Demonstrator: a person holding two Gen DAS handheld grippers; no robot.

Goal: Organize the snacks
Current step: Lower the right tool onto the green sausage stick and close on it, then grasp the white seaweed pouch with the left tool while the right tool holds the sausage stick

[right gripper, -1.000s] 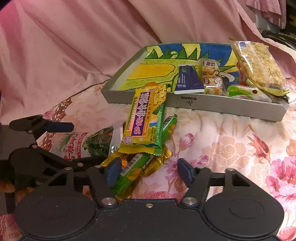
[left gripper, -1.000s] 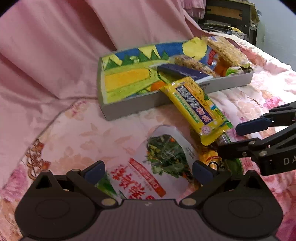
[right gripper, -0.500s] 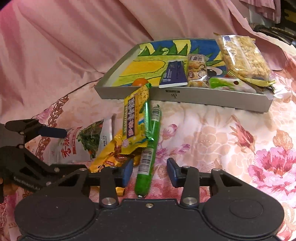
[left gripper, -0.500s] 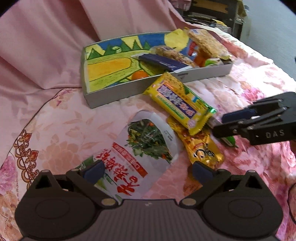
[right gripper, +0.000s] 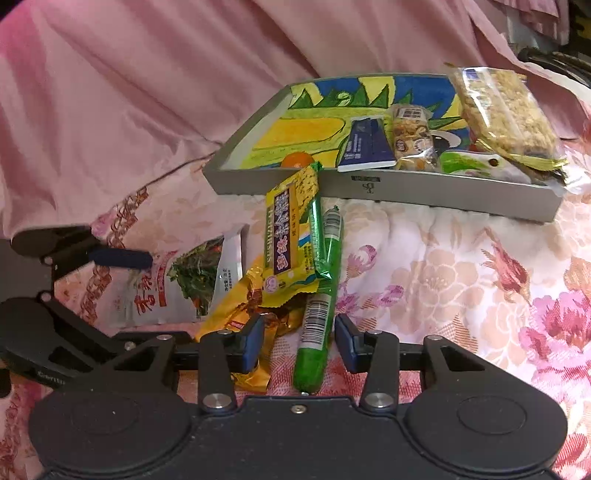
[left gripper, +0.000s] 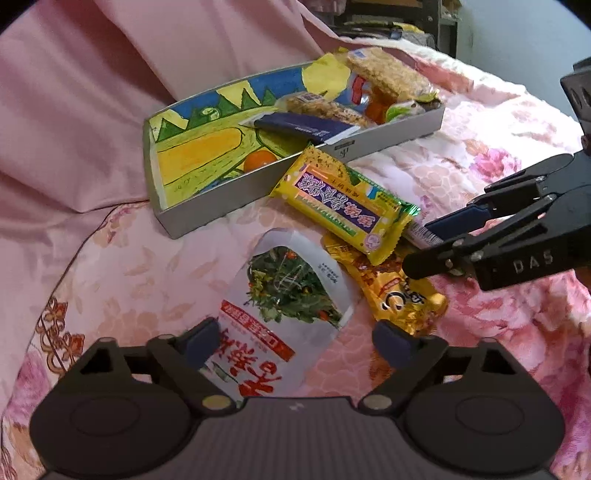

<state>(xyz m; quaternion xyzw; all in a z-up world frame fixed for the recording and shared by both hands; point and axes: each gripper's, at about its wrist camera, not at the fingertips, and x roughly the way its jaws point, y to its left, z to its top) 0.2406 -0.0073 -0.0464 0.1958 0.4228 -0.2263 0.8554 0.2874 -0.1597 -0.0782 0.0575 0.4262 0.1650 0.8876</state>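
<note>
A grey tray [left gripper: 255,184] [right gripper: 443,192] with a painted floor holds several snacks. Loose on the floral cloth lie a white vegetable pouch [left gripper: 288,306] [right gripper: 177,284], a yellow bar [left gripper: 343,206] [right gripper: 288,236], a gold packet [left gripper: 399,291] [right gripper: 240,310] and a green stick [right gripper: 321,302]. My left gripper [left gripper: 295,343] is open over the pouch's near end. My right gripper [right gripper: 299,345] [left gripper: 421,243] has its jaws on either side of the green stick's near end, narrowly apart and not touching it.
Pink sheets [left gripper: 92,92] rise behind and left of the tray. Dark furniture [left gripper: 399,18] stands at the far back. Inside the tray lie a dark blue packet [right gripper: 365,144], cereal bars [right gripper: 502,107] and a small orange ball [right gripper: 295,160].
My right gripper's jaws have narrowed around the green stick. My left gripper has drawn back and turned, so the tray sits farther off and the pouch lies between its fingers.
</note>
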